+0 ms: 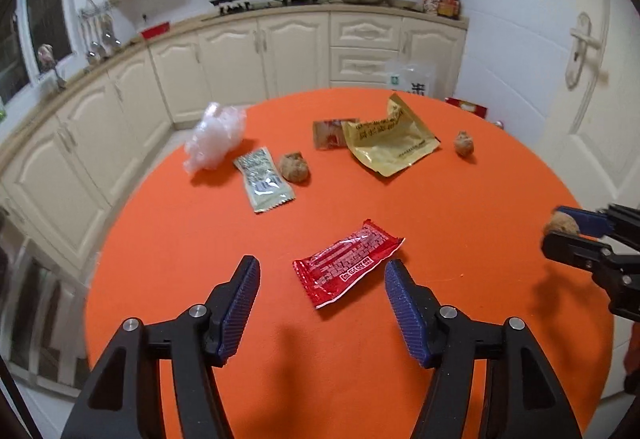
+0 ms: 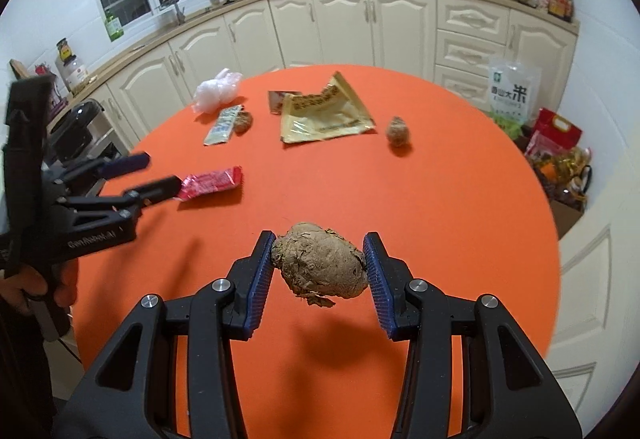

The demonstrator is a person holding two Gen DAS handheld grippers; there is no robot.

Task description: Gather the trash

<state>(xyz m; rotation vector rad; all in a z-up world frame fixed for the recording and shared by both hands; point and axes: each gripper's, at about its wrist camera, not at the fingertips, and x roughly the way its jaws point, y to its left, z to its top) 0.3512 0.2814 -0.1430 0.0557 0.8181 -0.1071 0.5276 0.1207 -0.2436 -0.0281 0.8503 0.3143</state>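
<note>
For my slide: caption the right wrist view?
Right gripper clamps a brown paper wad above the orange table.

Orange table [image 1: 460,207], red wrapper [image 1: 346,268] with white print, yellow pouch [image 1: 394,143], brown crumpled paper ball [image 2: 320,265], blue ribbed pads [image 2: 260,279] on black tongs [image 2: 318,275]
</note>
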